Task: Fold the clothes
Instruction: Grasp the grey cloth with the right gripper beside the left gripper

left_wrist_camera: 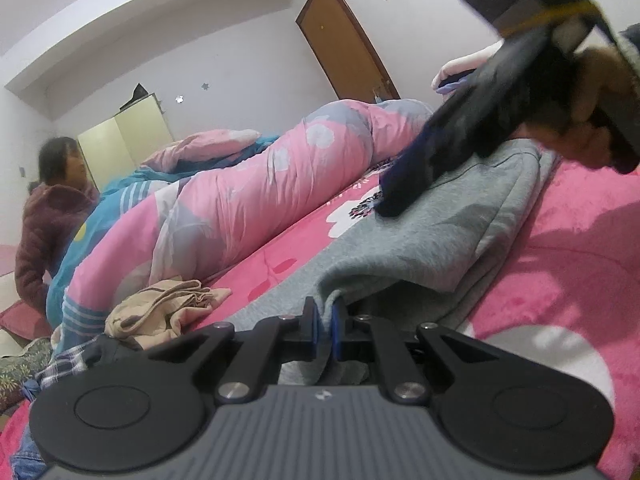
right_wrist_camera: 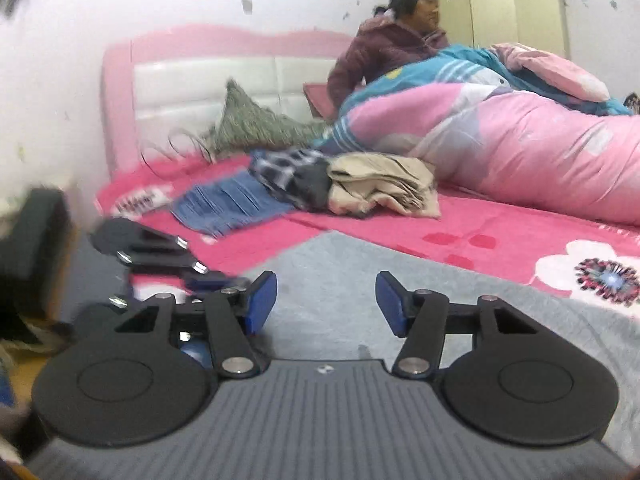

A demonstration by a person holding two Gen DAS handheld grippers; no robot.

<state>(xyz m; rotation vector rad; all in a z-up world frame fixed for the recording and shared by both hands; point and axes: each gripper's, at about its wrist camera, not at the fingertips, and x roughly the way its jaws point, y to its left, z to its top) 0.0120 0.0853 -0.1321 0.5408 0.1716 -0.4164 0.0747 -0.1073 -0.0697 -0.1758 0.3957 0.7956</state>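
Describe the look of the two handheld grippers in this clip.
Both match: ribbed grey body, black linkage arms with round black discs and silver pivot screws, blue pads on the fingers. Left gripper; right gripper. A small white logo marks each body. No cables or sleeves show clearly.

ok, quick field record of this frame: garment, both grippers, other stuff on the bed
garment: grey sweatshirt, partly folded, lying on pink bedspread
left gripper: jaws shut on a grey sweatshirt edge
right gripper: jaws open, nothing between them, above the grey fabric
unfolded pile: beige garment, checked cloth, blue item
bedding: pink quilt rolled along the far side
bystander: person in a maroon jacket behind the quilt
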